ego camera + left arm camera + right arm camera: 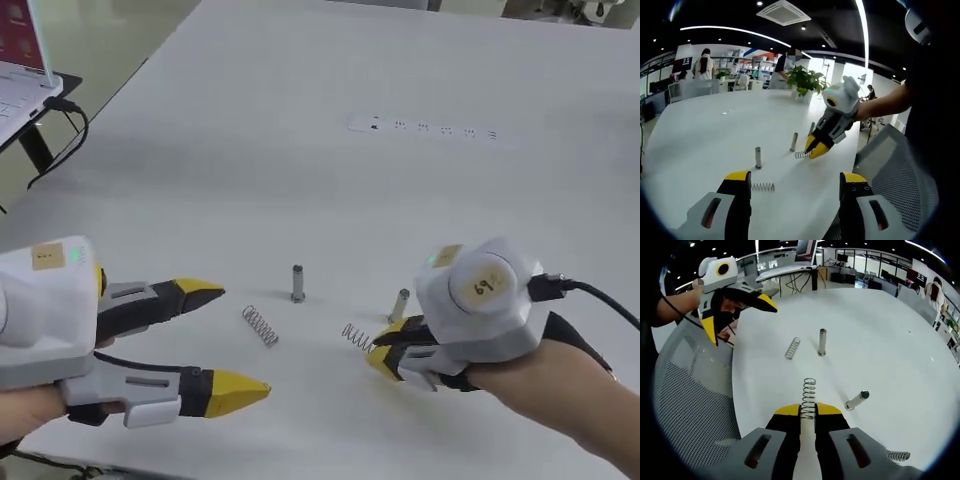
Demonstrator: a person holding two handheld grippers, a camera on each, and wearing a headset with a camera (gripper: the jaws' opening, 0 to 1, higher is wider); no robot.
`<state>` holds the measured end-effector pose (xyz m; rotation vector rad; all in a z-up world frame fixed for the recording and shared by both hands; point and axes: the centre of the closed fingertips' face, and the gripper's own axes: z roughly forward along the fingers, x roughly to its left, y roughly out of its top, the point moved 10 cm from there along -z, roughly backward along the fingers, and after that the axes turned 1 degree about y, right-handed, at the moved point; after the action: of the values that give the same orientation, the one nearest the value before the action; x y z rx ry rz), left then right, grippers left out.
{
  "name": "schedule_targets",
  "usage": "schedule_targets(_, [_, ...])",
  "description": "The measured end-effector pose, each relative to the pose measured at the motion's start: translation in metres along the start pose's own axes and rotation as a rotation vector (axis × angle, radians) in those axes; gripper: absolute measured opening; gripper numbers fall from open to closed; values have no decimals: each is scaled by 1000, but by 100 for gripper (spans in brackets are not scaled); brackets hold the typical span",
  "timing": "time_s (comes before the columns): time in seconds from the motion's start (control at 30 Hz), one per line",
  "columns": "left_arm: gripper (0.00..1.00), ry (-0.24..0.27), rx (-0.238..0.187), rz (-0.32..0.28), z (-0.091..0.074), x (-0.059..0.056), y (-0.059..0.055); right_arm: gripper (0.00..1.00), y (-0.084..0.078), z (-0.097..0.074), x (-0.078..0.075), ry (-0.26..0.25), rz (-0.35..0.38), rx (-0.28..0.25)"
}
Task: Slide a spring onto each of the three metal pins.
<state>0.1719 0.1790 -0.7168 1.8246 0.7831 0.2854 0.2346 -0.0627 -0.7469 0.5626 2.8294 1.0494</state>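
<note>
My right gripper (pixel 385 355) is shut on one end of a spring (pixel 358 338). The spring sticks out forward from its yellow tips (pixel 809 390) and rests low over the white table (pixel 330 200). One metal pin (pixel 297 283) stands upright ahead of it. A second pin (pixel 399 305) is just beside the right gripper and looks tilted (pixel 856 400). A third pin (pixel 811 128) stands behind the right gripper (pixel 815 150). A loose spring (pixel 260 325) lies between the two grippers. My left gripper (pixel 235 340) is open and empty, with that spring (pixel 762 187) just ahead of its jaws.
Another spring (pixel 898 455) lies near the right gripper's side. A white power strip (pixel 420 127) sits further back on the table. A laptop (pixel 20 70) with a cable stands off the far left. A mesh chair (pixel 690 405) is at the table's near edge.
</note>
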Motion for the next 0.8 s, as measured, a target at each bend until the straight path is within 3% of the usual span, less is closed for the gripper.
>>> schedule_targets(0.17, [67, -27, 4, 11, 8, -4, 3, 7, -6, -10, -1, -7, -4, 1])
schedule_targets(0.47, [66, -134, 30, 62, 37, -18, 11, 7, -8, -27, -3, -18, -37, 1])
schedule_targets(0.8, [63, -192, 27, 89, 62, -20, 19, 7, -9, -37, -6, -21, -79, 2])
